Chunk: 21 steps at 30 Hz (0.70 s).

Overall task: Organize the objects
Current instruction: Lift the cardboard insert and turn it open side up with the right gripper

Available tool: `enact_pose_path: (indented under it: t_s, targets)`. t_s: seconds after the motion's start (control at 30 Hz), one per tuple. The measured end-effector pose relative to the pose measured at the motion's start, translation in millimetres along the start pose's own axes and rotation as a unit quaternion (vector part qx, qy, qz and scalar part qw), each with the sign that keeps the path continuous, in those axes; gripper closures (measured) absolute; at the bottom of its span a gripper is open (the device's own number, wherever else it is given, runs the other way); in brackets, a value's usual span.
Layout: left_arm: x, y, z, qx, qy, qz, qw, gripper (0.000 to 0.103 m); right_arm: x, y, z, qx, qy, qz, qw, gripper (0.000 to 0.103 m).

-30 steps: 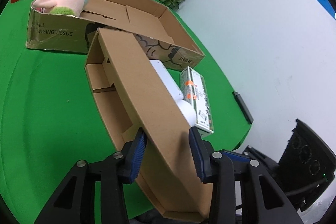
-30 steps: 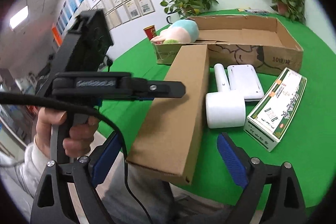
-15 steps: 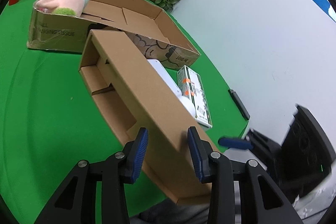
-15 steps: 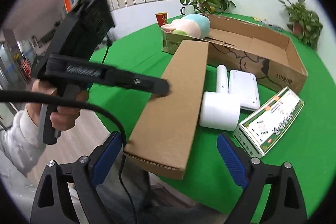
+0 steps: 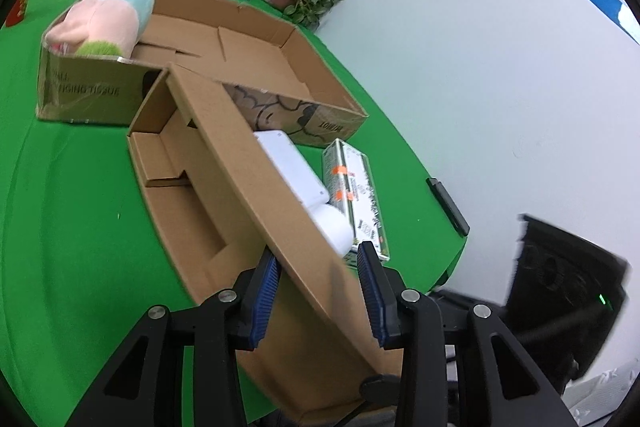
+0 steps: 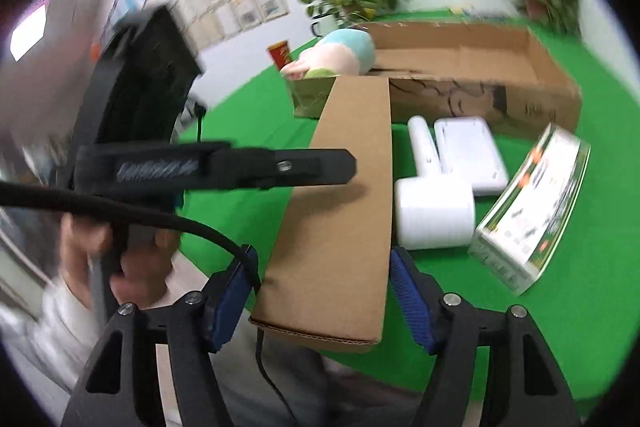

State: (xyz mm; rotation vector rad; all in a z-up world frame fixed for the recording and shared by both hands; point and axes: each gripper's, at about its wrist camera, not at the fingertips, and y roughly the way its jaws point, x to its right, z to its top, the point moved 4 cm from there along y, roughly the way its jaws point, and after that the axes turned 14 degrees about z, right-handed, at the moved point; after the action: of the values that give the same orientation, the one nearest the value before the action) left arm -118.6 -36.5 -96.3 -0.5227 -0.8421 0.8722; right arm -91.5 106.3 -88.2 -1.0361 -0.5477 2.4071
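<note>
Closing, my right fingers [image 6: 322, 295] came in around near end of long carton [image 6: 344, 195], pads not yet pressing. Left fingers [image 5: 318, 291] clenched on its raised side wall. Carton's long axis ran straight ahead on worktop [image 5: 60, 207], toward big box [image 5: 256, 67].

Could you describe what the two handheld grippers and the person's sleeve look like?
Both the left gripper and right gripper have black angular frames, silver screws and ribbed blue pads. A black cable trails from the left one, held by a white-sleeved hand.

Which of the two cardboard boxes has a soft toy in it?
The big box at the back holds the soft toy; the narrow box in front holds none.
</note>
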Motion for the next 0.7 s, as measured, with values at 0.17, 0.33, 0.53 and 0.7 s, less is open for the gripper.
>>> enact_pose_path:
  t_s: [0.17, 0.33, 0.53, 0.7]
  targets:
    - [10, 0, 2, -0.008, 0.022, 0.006, 0.9997, 0.066, 25, 5, -9, 0.018, 0.137, 0.103, 0.985, 0.036]
    - [12, 10, -2, -0.024, 0.033, 0.017, 0.999, 0.066, 48, 7, -22, 0.025, 0.198, 0.127, 0.972, 0.035]
    - [0, -9, -11, -0.006, 0.028, 0.028, 0.9992, 0.059, 57, -18, -14, 0.047, 0.179, 0.096, 0.978, 0.021]
    - [6, -31, -38, -0.012, 0.072, -0.008, 0.9973, 0.045, 65, -20, -6, 0.06, 0.179, 0.082, 0.979, 0.021]
